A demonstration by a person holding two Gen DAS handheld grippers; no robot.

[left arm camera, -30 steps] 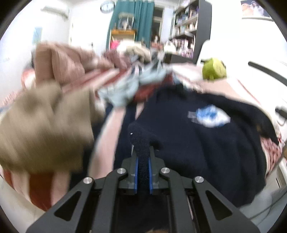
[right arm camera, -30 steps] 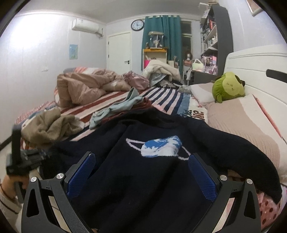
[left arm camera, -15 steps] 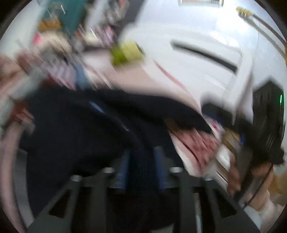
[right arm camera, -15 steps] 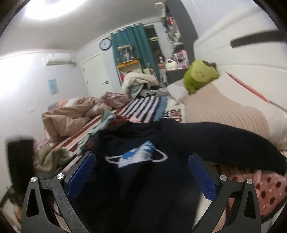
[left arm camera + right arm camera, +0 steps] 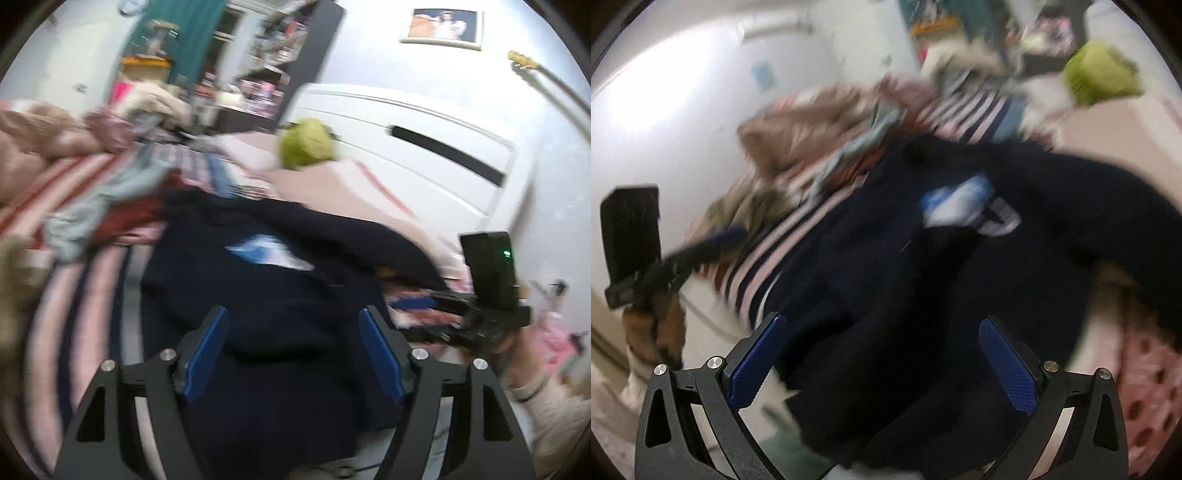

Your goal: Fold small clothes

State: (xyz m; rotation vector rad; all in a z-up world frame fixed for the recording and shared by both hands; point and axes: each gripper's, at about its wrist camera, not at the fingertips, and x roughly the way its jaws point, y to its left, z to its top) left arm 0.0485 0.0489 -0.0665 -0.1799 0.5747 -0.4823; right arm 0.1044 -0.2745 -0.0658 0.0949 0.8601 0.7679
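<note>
Garment: a dark navy knitted sweater (image 5: 280, 295) with a blue-and-white planet motif (image 5: 269, 253) on the chest is spread front-up on the bed, over a pink-and-navy striped bedsheet (image 5: 92, 295); its hem lies nearest both cameras.
Sleeve: one long sleeve (image 5: 1108, 199) is seen stretched out sideways towards the pale pink ribbed pillow (image 5: 332, 184); the other sleeve cannot be made out through the blur.
Left claw: the left claw (image 5: 291, 341) is held wide open above the near hem, blue pads well apart, nothing gripped.
Right claw: the right claw (image 5: 879, 367) is likewise spread wide and empty, over the lower edge of the sweater by the side of the bed.
Surroundings: a light blue crumpled garment (image 5: 99, 206), a tan crumpled garment (image 5: 753, 206) and a pinkish-brown rumpled duvet (image 5: 798, 129) lie further up the bed; a green plush toy (image 5: 306, 146) rests by the white headboard (image 5: 424, 155).
Step in hand: the sweater is judged to be laid out for folding, with both claws free between grasps; no finished fold can be confirmed.
Next move: a fresh grip is called for, probably on the outstretched sleeve or a side edge, so that it can be carried inwards across the chest; a thick knit is likely to need a deep, firm pinch, and the fabric should be lifted clear so that the body is not dragged out of shape.
</note>
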